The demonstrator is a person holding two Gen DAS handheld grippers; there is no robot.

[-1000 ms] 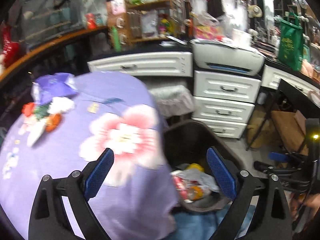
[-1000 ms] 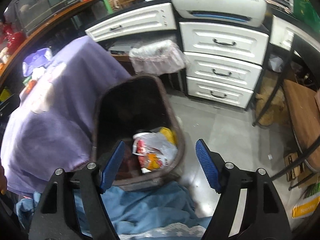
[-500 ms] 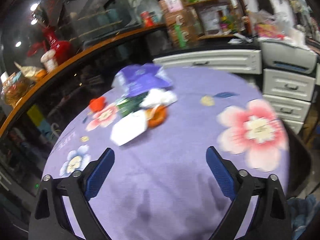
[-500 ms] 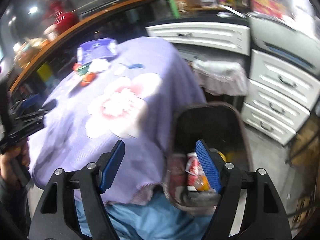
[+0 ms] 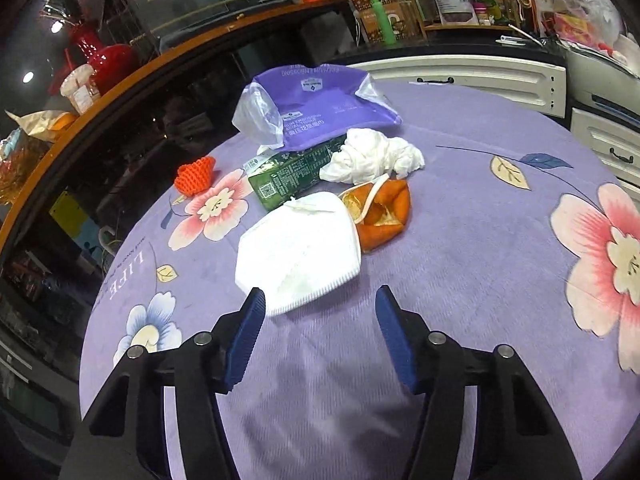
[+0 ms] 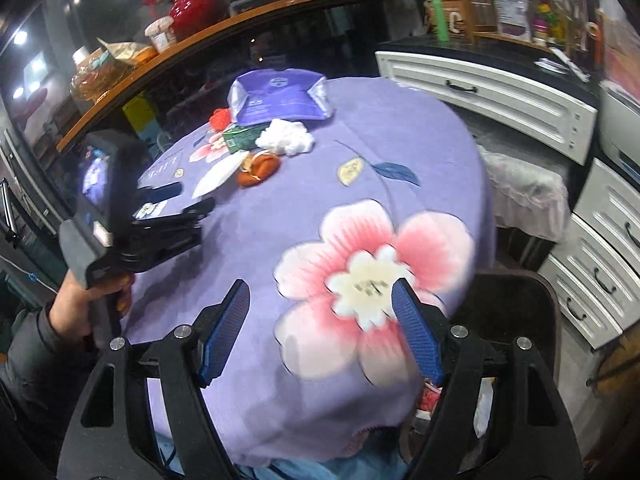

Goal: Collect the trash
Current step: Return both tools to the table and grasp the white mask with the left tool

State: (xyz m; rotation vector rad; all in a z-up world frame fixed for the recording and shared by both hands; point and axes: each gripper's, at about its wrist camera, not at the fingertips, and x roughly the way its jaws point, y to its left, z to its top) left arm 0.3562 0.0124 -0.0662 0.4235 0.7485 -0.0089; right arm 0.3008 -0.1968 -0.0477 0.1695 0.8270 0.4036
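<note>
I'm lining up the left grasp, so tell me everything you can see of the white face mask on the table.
The white face mask is a folded, fabric-looking respirator with ribbed seams along its lower edge. It lies flat on the purple floral tablecloth, nearest of the litter to the left gripper. Its far edge meets the green carton and overlaps the orange peel. Nothing grips it.

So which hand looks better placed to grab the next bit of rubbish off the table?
Probably the left. Its gripper sits just short of the white face mask, jaws open and just closing in. The right gripper hangs over the near table edge, far from the pile.
</note>
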